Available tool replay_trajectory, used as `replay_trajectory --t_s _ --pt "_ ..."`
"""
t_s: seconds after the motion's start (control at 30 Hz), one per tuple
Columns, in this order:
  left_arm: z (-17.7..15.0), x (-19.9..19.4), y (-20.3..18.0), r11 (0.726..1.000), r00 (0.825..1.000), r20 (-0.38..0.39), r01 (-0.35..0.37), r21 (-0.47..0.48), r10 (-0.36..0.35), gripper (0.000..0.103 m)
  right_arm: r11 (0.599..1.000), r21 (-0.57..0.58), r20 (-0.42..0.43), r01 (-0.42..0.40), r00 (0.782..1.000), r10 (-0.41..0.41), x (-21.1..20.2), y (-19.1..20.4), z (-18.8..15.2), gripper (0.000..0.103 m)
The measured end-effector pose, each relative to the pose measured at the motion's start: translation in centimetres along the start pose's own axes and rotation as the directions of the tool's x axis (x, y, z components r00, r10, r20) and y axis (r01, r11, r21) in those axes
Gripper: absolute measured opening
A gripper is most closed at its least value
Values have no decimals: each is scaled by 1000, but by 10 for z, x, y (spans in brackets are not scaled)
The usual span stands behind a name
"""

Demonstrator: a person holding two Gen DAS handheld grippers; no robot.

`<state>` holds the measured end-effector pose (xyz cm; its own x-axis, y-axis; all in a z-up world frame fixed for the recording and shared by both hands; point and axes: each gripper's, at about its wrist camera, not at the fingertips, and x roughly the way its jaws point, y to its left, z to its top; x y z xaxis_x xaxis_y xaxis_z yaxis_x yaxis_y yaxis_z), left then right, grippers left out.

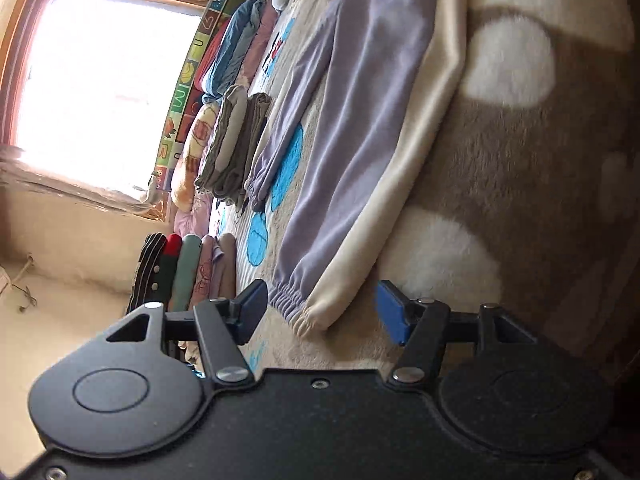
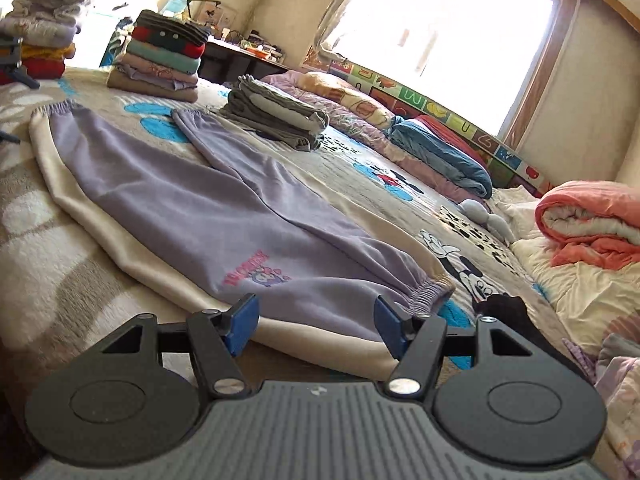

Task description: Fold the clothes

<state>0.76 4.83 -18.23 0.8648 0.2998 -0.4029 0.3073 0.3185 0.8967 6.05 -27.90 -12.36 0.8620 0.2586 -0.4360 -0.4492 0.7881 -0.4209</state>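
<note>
The purple pants [image 2: 224, 200] lay flat on the bed [image 2: 52, 280], stretched out along its near edge, with the cream lining showing along the side closest to you. One leg lay next to the other, and the two cuffs [image 1: 298, 304] sat toward one end of the bed while the waistband [image 2: 424, 292] sat toward the other.

Your left hand-held gripper [image 1: 322, 312] was spread wide, right by the cuff of the near leg, with nothing between its blue pads [image 1: 390, 312]. The cuff poked into the gap but was not pinched. Your right hand-held gripper [image 2: 316, 324] was spread too, just in front of the waist end, also holding nothing.

It looked like you were getting ready to grab both ends of the near side and fold it over the far leg. To do that well, you needed to slide the lower pads under the cloth, catch the purple and the cream layers together, and squeeze at both ends at about the same time. Then a lift that kept the edge straight would stop it from sagging in the middle.

Neat stacks of folded clothes [image 2: 160, 60] sat well apart, at the far edge of the bed.
</note>
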Motion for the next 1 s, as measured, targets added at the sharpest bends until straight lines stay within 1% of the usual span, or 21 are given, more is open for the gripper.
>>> replay_trajectory --t_s 0.07,0.17,0.2,0.27,0.33,0.43,0.47,0.53,0.57,0.63,0.67,0.7,0.73,0.77,0.8,0.83,0.87,0.9,0.93,0.97,1.0 --pt "-9 6 -1 1000 1000 4 3 6 -3 59 998 -55 -28 16 999 -18 5 -1 -9 64" --pt "-12 15 1 999 999 4 -32 0 32 58 992 -126 -72 13 997 -23 14 2 -22 64" --pt "-12 19 1 999 999 0 -49 -4 49 54 989 -149 -77 11 997 -23 17 2 -25 65" --pt "-11 26 -2 998 998 -3 -59 6 59 40 985 -173 -56 17 998 -27 21 2 -28 69" --pt "-11 34 -4 998 998 -25 -55 -5 54 10 983 -181 -40 29 999 -37 24 0 -29 78" --pt "-16 37 2 996 997 -32 -74 -44 73 8 986 -161 -30 31 999 -36 28 -5 -29 78" --pt "-19 38 4 997 997 -36 -70 -36 68 8 986 -166 -28 34 999 -39 28 -5 -29 78" --pt "-23 40 -2 999 999 -35 -21 42 23 7 986 -167 -36 30 999 -36 28 -5 -27 77" --pt "-24 40 -4 997 1000 -25 -16 72 18 6 988 -151 -47 18 999 -25 27 -7 -26 77" --pt "-26 34 2 997 1000 -20 25 78 -24 8 993 -115 -62 -9 998 2 23 -11 -24 76" --pt "-27 29 8 996 998 -24 58 72 -56 11 996 -82 -61 -33 998 28 20 -15 -24 76" --pt "-27 24 20 994 995 -32 100 40 -99 19 997 -36 -55 -61 997 59 16 -21 -24 76" --pt "-25 17 34 993 993 -10 116 -21 -116 30 996 20 -39 -85 996 86 11 -28 -24 76" --pt "-23 10 49 988 992 20 127 -87 -126 34 990 96 -5 -102 995 103 5 -37 -23 76" --pt "-21 3 64 979 990 50 139 -152 -133 41 978 171 30 -120 993 117 -1 -47 -23 76" --pt "-16 0 79 964 990 77 130 -230 -115 42 959 245 65 -140 990 128 -4 -56 -22 76" --pt "-9 1 93 938 988 107 138 -319 -109 42 934 319 99 -161 986 137 -3 -63 -22 76" --pt "-2 3 107 901 985 137 151 -406 -103 42 902 390 133 -184 981 143 -2 -70 -22 76" --pt "8 9 121 837 978 178 185 -514 -107 41 865 457 167 -208 975 146 -1 -78 -22 76" --pt "19 19 130 770 971 208 220 -599 -117 39 832 507 191 -227 970 149 2 -82 -21 76" --pt "30 29 137 696 964 234 253 -671 -125 38 818 525 194 -237 968 156 8 -82 -18 76"
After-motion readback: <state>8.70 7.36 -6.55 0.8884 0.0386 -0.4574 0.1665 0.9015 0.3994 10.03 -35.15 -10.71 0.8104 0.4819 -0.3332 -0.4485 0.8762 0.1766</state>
